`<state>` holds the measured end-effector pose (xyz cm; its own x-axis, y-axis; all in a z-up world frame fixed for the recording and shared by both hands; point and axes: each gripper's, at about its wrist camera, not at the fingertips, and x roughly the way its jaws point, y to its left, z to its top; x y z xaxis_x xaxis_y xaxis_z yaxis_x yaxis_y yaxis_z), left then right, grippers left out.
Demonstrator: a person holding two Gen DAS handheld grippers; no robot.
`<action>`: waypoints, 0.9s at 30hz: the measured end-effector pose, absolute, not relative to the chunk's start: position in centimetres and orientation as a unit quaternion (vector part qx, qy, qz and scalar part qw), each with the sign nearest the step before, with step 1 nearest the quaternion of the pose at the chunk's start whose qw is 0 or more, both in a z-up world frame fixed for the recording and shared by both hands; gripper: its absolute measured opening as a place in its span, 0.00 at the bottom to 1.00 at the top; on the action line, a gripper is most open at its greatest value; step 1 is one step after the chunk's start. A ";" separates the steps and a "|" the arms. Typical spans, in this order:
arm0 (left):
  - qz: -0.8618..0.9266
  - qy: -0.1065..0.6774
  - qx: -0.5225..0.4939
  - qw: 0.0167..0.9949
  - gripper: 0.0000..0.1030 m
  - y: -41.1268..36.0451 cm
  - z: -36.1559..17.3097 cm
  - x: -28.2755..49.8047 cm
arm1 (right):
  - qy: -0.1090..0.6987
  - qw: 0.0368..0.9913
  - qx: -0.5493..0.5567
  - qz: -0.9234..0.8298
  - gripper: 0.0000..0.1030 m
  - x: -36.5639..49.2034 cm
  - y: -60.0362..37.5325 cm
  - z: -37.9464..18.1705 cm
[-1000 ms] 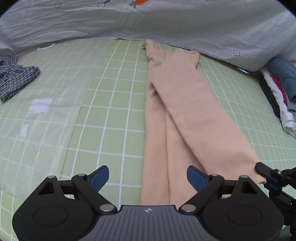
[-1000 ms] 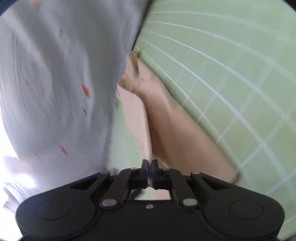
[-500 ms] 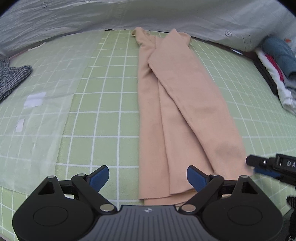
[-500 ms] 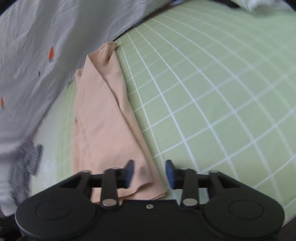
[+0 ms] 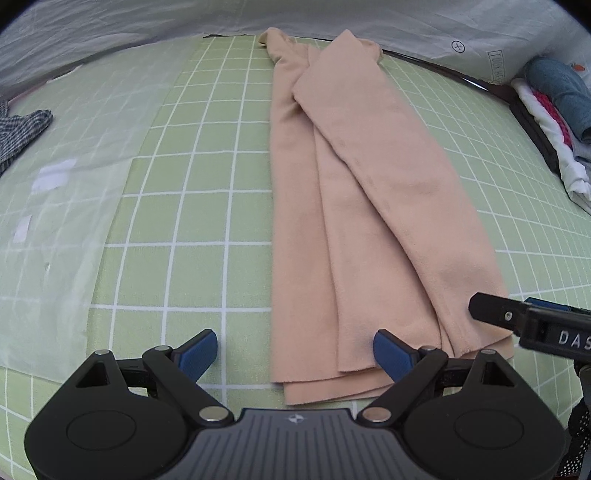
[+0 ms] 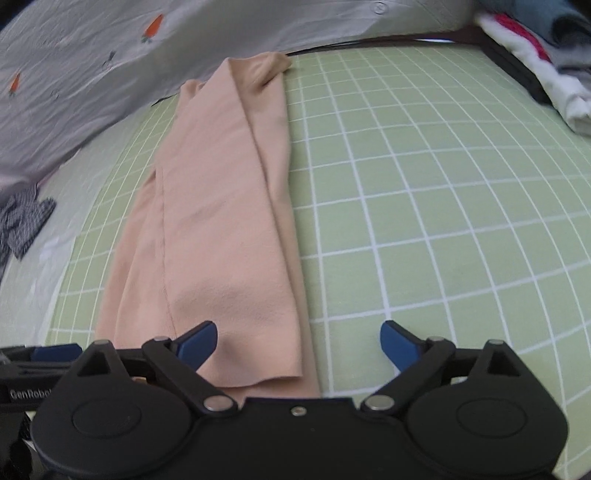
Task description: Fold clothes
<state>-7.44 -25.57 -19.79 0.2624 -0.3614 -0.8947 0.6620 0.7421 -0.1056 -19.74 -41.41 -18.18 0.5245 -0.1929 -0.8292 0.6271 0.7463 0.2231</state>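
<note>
Peach garment [image 5: 373, 206] released since earlier; right gripper [image 6: 298, 343] fingers now spread

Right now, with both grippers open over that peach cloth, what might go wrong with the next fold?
1. The peach cloth lies in several overlapping layers with uneven near edges, so a gripper may pinch only the top layer and pull the fold apart.
2. The left gripper and right gripper sit close together at the same end and could bump.
3. The far end touches the grey sheet, which might snag.
</note>
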 end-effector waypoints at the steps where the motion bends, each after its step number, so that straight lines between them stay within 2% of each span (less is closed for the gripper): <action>1: -0.327 0.509 0.150 0.782 0.89 -25.7 -19.8 -7.5 | 0.424 0.835 0.251 -0.245 0.93 -19.5 -41.3 -18.2; 10: -0.345 0.486 0.172 0.784 0.89 -27.2 -20.1 -8.0 | 0.441 0.848 0.190 -0.226 0.91 -17.3 -40.4 -18.3; 12: -0.351 0.484 0.171 0.783 0.83 -27.3 -20.0 -8.0 | 0.439 0.854 0.187 -0.206 0.88 -17.0 -40.2 -18.2; 13: -0.357 0.481 0.171 0.782 0.80 -27.4 -19.9 -8.0 | 0.438 0.858 0.185 -0.195 0.78 -16.9 -40.1 -18.1; 14: -0.364 0.482 0.167 0.780 0.71 -27.5 -19.8 -8.1 | 0.437 0.861 0.184 -0.184 0.71 -16.8 -40.0 -18.0; 15: -0.371 0.482 0.164 0.777 0.61 -27.6 -19.7 -8.1 | 0.436 0.864 0.182 -0.173 0.55 -16.7 -40.0 -17.9; 16: -0.378 0.482 0.161 0.774 0.57 -27.8 -19.6 -8.1 | 0.435 0.867 0.181 -0.162 0.40 -16.6 -39.9 -17.8; 19: -0.396 0.506 0.115 0.757 0.26 -27.7 -19.7 -7.6 | 0.438 0.863 0.203 -0.150 0.21 -16.4 -40.3 -17.6; 20: -0.401 0.525 0.083 0.746 0.17 -27.4 -19.9 -7.1 | 0.439 0.861 0.209 -0.148 0.18 -16.6 -40.5 -17.6; 21: -0.405 0.544 0.052 0.733 0.14 -27.1 -20.2 -6.5 | 0.440 0.860 0.214 -0.146 0.16 -16.8 -40.8 -17.7; 24: -0.410 0.601 -0.033 0.685 0.13 -25.1 -20.4 -5.5 | 0.449 0.844 0.255 -0.142 0.14 -18.2 -41.5 -17.5; 27: -0.444 0.625 -0.151 0.624 0.13 -22.1 -17.4 -5.7 | 0.446 0.817 0.352 -0.095 0.13 -21.3 -42.2 -15.5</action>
